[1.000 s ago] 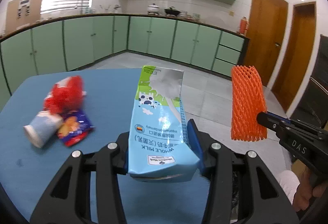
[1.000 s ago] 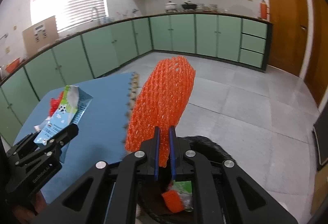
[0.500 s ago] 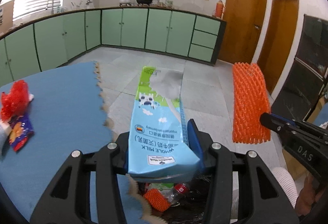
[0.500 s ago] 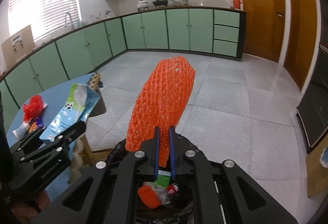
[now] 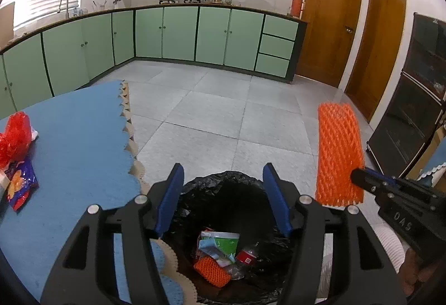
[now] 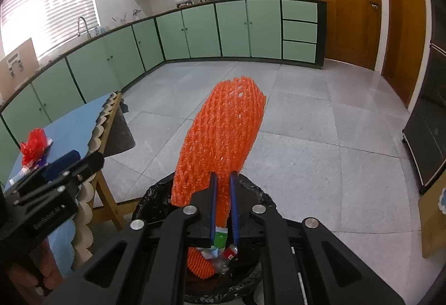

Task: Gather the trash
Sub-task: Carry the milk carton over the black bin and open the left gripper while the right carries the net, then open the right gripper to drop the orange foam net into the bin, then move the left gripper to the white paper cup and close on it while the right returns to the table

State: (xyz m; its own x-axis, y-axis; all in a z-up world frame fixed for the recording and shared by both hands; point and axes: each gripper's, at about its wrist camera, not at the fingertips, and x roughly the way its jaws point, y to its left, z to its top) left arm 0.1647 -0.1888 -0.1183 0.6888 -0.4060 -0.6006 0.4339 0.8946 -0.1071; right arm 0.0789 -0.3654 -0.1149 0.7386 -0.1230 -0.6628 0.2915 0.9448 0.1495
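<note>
Left hand-held gripper (image 5: 223, 196) gapes empty over bin (image 5: 200, 193). Right hand-held gripper (image 6: 223, 193) pinches orange foam net (image 6: 223, 137); release once centred above the opening.

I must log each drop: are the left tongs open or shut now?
Open. The left tongs stand wide apart with nothing between them, above the black trash bag.
</note>
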